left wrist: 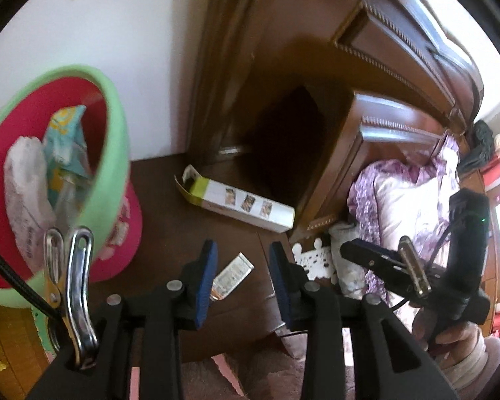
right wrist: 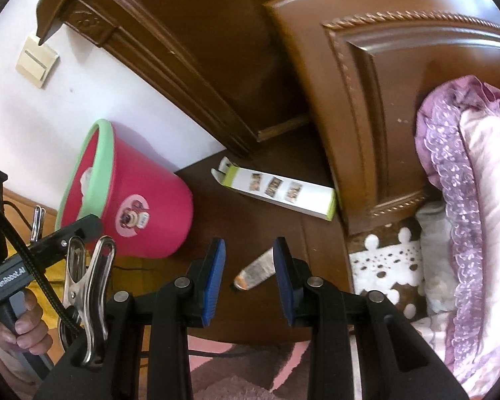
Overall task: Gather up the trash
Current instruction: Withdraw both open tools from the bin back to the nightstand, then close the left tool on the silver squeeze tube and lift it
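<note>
A small crumpled white tube (left wrist: 231, 275) lies on the dark wood floor, seen in the gap of my left gripper (left wrist: 243, 285), which hangs open above it with nothing between its blue pads. My right gripper (right wrist: 250, 280) is also open over the same tube (right wrist: 255, 271), whose far end is hidden behind the right finger. A long white carton (left wrist: 236, 203) with an open green flap lies farther off by the furniture, also in the right wrist view (right wrist: 278, 190). The pink bin (left wrist: 115, 153) with a green rim stands left, holding tissue and a blue wrapper; it shows tilted (right wrist: 133, 196) on the right camera.
Brown wooden furniture (left wrist: 333, 153) and a bed with purple bedding (right wrist: 466, 220) close off the right side. A white lace-edged cloth (right wrist: 383, 266) lies on the floor by the bed. A pink and brown rug (right wrist: 243, 376) is nearest me. A hand (right wrist: 26, 326) grips the left tool.
</note>
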Demonstrator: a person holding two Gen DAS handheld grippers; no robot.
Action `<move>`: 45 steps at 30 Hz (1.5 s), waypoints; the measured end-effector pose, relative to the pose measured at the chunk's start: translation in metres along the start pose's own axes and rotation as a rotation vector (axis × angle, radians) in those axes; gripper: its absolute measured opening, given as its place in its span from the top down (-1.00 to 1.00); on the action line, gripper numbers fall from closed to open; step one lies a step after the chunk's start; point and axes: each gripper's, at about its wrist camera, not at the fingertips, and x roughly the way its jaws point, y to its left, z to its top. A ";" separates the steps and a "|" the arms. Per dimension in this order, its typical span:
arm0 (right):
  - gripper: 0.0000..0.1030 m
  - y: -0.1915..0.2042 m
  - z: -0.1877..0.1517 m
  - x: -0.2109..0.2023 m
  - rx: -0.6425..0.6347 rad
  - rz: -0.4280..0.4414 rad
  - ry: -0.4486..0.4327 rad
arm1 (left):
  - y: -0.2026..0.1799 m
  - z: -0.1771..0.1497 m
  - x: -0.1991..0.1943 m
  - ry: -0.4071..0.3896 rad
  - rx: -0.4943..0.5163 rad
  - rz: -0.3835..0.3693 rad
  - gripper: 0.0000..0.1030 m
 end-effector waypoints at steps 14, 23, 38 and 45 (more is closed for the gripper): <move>0.40 -0.044 -0.012 0.011 0.005 0.007 0.058 | -0.017 -0.040 0.096 0.189 0.102 0.089 0.11; 0.40 -0.058 -0.015 0.018 0.004 0.007 0.083 | -0.005 -0.062 0.163 0.338 0.190 0.077 -0.12; 0.40 -0.069 -0.023 0.027 0.003 -0.009 0.127 | 0.016 -0.082 0.224 0.471 0.278 0.153 -0.21; 0.40 -0.067 -0.027 0.032 0.000 -0.008 0.138 | 0.021 -0.083 0.239 0.486 0.271 0.189 -0.21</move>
